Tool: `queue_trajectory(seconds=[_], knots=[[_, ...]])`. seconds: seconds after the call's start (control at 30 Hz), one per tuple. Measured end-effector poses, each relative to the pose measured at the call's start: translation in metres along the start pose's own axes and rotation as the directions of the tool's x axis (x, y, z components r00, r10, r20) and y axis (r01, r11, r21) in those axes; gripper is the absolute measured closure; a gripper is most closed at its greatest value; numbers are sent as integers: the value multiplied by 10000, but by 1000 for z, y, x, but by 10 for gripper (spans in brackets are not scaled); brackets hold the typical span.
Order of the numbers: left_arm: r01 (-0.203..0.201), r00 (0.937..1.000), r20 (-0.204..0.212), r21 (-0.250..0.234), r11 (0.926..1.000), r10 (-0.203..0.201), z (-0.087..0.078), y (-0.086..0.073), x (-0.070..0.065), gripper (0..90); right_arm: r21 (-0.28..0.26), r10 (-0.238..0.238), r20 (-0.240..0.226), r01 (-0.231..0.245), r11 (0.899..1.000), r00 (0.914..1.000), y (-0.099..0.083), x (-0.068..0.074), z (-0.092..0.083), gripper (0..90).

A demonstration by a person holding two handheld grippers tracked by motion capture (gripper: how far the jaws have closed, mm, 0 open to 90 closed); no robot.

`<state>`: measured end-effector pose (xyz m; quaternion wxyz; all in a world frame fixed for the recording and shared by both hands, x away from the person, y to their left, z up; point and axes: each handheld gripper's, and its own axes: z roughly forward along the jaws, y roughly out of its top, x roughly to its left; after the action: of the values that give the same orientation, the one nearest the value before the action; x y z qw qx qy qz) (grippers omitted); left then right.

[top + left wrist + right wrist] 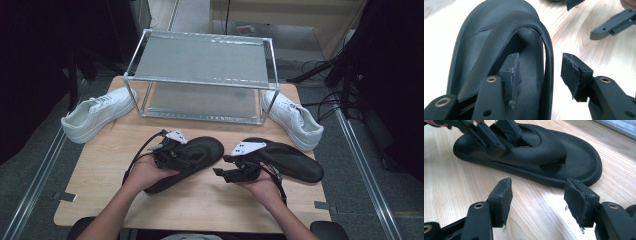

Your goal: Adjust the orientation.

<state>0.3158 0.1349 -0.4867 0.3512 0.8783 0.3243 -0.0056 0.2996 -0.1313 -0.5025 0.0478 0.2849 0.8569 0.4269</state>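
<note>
The left gripper (539, 75), fingers spread astride the strap of the left sandal (187, 161) on the worktop (210, 200), seems about to pinch it, while the right gripper (539, 202) hovers spread beside it.

Setting: lab or test bay, not a home. Small light wooden desk (200, 200) on grey floor, metal floor rails (35, 185) along both its sides, tape marks at its near corners. Black drapes (30, 75) left and right. Cables and dark stand legs (320, 70) beyond the desk's far right corner
</note>
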Motion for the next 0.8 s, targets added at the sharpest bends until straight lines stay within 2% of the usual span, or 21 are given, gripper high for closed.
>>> queue_trajectory(seconds=[0.13, 0.27, 0.47, 0.67, 0.8], knots=[[-234, 9997, -67, -236, 9994, 232, -12, -5, 2, 464, -8, -52, 4, 52, 10000, 10000, 0, 1, 0, 411], [-189, 9998, -51, -361, 9992, 187, -18, -8, 6, 452, -21, -92, 7, 92, 10000, 10000, 1, 2, 2, 413], [-78, 9999, -92, -444, 9990, 74, -27, -13, 11, 452, -27, -53, 4, 53, 10000, 10000, 3, 3, 3, 423], [-1, 9997, -245, -569, 9984, -13, -41, -21, 17, 456, 7, -212, -37, 212, 9998, 9998, 4, 6, 5, 432], [263, 9989, -366, -792, 9965, -293, -51, -27, 27, 473, -8, -225, -111, 225, 9997, 9997, 6, 6, 6, 449]])
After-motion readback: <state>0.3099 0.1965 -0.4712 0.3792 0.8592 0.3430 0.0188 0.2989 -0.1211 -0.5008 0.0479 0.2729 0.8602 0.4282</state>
